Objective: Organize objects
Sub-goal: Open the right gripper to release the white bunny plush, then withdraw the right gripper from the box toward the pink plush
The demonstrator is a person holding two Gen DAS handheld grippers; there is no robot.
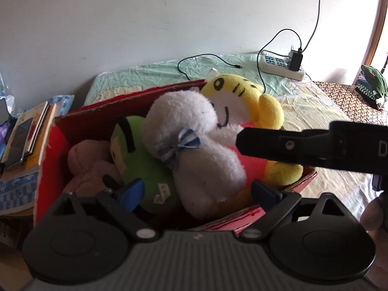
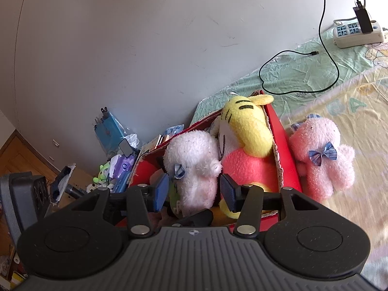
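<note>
A red cardboard box (image 1: 80, 118) (image 2: 283, 145) stands on the bed, packed with plush toys. A white plush with a blue bow (image 1: 194, 145) (image 2: 194, 160) lies on top, beside a yellow tiger plush (image 1: 242, 92) (image 2: 247, 131), a green plush (image 1: 143, 169) and a brownish-pink plush (image 1: 84, 160). My left gripper (image 1: 197, 191) hovers over the box's near side, open wide; its pads touch no toy. My right gripper (image 2: 195, 191) (image 1: 278, 145) is open, with the white plush's body between its fingers and the pads just off it. A pink plush with a blue bow (image 2: 320, 160) sits on the bed outside the box.
A white power strip (image 1: 281, 65) (image 2: 356, 34) with a charger and a black cable (image 2: 291, 72) lies on the bed by the wall. Books and a phone (image 1: 26, 138) are stacked left of the box. A cluttered stand (image 2: 116, 160) is beyond. A hand (image 1: 373, 213) shows at right.
</note>
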